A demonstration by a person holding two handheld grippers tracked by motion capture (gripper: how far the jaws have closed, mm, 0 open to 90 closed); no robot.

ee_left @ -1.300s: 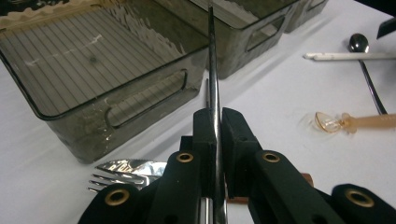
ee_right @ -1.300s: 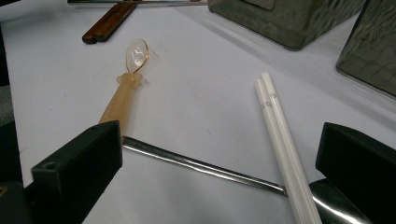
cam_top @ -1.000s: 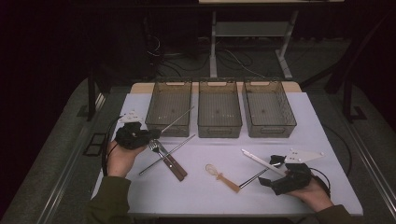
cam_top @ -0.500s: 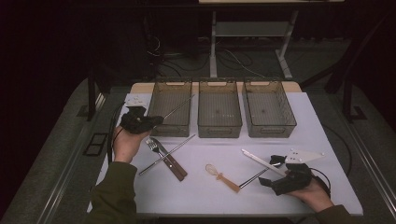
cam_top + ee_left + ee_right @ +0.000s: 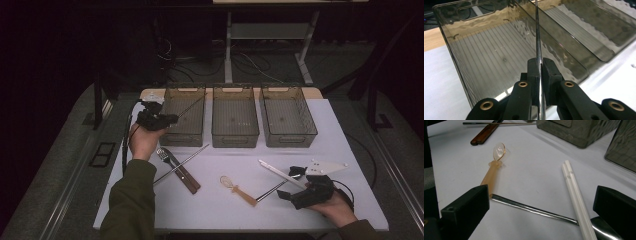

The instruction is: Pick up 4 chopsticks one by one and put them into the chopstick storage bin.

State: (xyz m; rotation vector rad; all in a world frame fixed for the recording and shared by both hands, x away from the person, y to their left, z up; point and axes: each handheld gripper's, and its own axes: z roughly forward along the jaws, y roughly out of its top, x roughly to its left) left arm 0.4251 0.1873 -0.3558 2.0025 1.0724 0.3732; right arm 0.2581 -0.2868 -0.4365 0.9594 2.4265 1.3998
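My left gripper (image 5: 167, 119) is shut on a thin metal rod (image 5: 192, 105), which points out over the left brown bin (image 5: 185, 138). In the left gripper view the rod (image 5: 537, 37) runs straight up from between the closed pads (image 5: 534, 72), above the bin's ribbed floor (image 5: 486, 65). My right gripper (image 5: 290, 183) rests at the table's front right, open. Between its wide jaws in the right gripper view (image 5: 541, 202) lie a metal spoon handle (image 5: 529, 208) and a pair of white chopsticks (image 5: 574, 192), untouched.
Two more brown bins (image 5: 235, 120) (image 5: 287, 117) stand to the right of the first. A wooden-handled fork (image 5: 179, 172) and a second metal rod (image 5: 182, 164) lie crossed at front left. An amber plastic spoon (image 5: 237, 189) (image 5: 495, 162) lies in the middle.
My left hand has carried the rod away from the fork, toward the far side, up to the left bin's near-left corner. The right hand has stayed put.
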